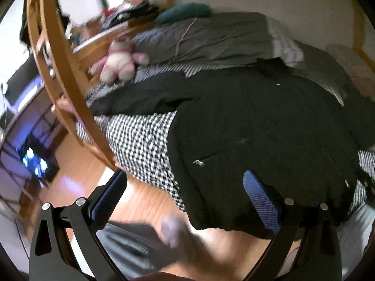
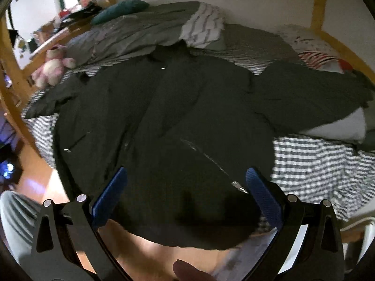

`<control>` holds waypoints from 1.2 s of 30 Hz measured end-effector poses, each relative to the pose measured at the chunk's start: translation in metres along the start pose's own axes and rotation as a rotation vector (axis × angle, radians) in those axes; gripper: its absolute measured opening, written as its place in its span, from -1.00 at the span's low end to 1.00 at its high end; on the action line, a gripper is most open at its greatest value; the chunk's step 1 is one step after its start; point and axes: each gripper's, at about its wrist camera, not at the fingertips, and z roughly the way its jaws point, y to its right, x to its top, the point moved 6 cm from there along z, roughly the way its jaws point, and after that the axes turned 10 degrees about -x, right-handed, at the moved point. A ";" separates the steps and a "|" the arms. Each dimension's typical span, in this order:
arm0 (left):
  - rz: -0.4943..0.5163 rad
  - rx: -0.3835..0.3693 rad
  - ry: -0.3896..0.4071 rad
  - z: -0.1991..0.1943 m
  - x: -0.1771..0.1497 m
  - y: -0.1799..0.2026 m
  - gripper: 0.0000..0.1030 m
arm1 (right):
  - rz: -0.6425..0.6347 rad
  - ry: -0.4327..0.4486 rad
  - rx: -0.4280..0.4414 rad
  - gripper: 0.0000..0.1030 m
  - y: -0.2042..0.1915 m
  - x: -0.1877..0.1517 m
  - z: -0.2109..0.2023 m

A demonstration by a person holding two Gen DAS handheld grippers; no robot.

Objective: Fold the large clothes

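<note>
A large black jacket (image 2: pixel 168 117) of matte, slightly quilted cloth lies spread flat on the bed, with its front upward and its collar toward the wall. A metal zipper (image 2: pixel 211 159) runs slanted across its lower front, and its silver pull lies near the hem. On the jacket's other side a small silver pocket zipper pull (image 1: pixel 198 162) shines. One sleeve (image 1: pixel 131 98) reaches out over the bed sheet toward the wooden frame; the other sleeve (image 2: pixel 311 98) lies across a pale grey pillow (image 2: pixel 337 126). The hem hangs a little over the bed edge. No writing or label on the jacket can be read.

Under the jacket is a black-and-white checked cotton sheet (image 1: pixel 140 135). Beyond the collar lie a crumpled grey duvet (image 2: pixel 131 35) and a white striped cloth (image 2: pixel 204 25). A pink and white plush toy (image 1: pixel 119 63) sits beside the jacket's sleeve, next to the orange-brown wooden bed frame (image 1: pixel 61 70).

The left gripper (image 1: pixel 185 192) hovers over the jacket's hem corner, its blue textured pads wide apart and holding nothing. The right gripper (image 2: pixel 187 187) is also spread open above the hem, near the zipper pull, empty.
</note>
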 end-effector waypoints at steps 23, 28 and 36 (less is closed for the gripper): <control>-0.455 -0.408 0.049 0.286 0.121 -0.198 0.90 | -0.351 0.061 0.067 0.94 -0.211 0.073 0.123; -0.508 -0.518 0.063 0.289 0.124 -0.205 0.91 | -0.435 0.097 0.098 0.94 -0.270 0.084 0.132; -1.049 -0.799 0.204 0.286 0.100 -0.251 0.90 | -0.450 0.077 0.151 0.94 -0.310 0.075 0.134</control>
